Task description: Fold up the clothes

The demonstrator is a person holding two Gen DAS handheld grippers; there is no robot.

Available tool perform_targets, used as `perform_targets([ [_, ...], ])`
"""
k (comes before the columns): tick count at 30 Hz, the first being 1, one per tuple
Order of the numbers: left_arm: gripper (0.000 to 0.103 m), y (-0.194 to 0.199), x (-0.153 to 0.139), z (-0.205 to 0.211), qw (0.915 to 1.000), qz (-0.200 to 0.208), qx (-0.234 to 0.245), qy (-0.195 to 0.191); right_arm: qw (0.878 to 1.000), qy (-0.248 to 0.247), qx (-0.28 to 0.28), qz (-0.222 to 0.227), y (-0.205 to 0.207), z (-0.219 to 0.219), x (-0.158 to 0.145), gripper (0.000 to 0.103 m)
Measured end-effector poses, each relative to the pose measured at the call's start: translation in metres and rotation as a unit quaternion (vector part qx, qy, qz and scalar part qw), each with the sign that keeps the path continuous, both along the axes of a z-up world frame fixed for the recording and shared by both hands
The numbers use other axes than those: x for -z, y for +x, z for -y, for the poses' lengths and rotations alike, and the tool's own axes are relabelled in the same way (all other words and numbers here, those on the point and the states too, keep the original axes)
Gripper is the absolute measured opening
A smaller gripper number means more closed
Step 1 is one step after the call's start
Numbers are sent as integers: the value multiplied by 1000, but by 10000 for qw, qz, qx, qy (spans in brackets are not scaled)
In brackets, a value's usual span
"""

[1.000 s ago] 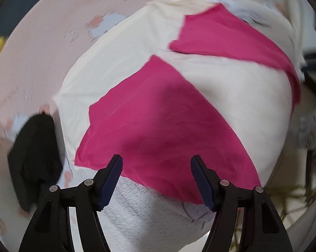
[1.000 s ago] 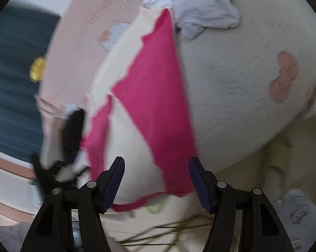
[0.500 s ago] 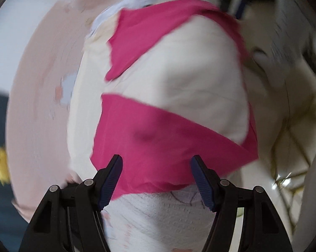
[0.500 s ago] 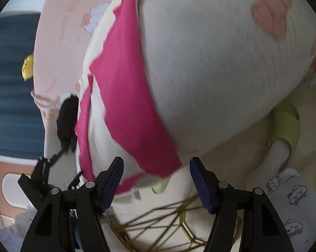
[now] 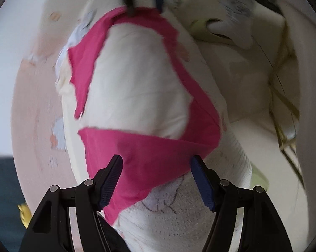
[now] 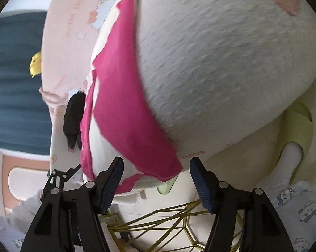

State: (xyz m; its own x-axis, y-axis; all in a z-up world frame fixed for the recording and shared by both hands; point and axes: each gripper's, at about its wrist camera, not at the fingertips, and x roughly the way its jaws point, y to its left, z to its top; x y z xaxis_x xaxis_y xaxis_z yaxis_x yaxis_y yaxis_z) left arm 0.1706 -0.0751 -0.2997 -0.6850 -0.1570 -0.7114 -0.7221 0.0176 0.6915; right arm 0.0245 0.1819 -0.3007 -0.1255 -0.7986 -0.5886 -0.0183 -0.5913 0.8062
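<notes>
While my left gripper (image 5: 156, 178) hangs released over the near pink hem, the pink-and-cream garment (image 5: 137, 96) lies spread on the white blanket (image 6: 220, 63), my right gripper (image 6: 156, 178) gaping at its far corner; pinching both corners seems next, and both grippers have swung closer since a second ago

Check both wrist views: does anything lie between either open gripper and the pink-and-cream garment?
Nothing visible does. The left gripper hangs open over the garment's pink hem, and the right gripper is open at its corner. No other cloth covers those spots.
</notes>
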Motion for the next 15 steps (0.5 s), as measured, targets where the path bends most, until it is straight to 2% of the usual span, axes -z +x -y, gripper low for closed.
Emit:
perform_targets([
  [6,65,6,19,0,9968,-208,620,-457,9995,-242,-38,-181,-4,9,0,65],
  [10,65,12,34,4,9870,-469,1155,-1018,9992,-360,63,-148,-5,9,5,65],
  [14,67,15,38,1,9801,-643,1508,-1114,9987,-479,164,-116,-5,9,10,65],
  [15,67,13,38,-1,9819,-621,1418,-1089,9985,-503,178,-104,-6,10,12,65],
])
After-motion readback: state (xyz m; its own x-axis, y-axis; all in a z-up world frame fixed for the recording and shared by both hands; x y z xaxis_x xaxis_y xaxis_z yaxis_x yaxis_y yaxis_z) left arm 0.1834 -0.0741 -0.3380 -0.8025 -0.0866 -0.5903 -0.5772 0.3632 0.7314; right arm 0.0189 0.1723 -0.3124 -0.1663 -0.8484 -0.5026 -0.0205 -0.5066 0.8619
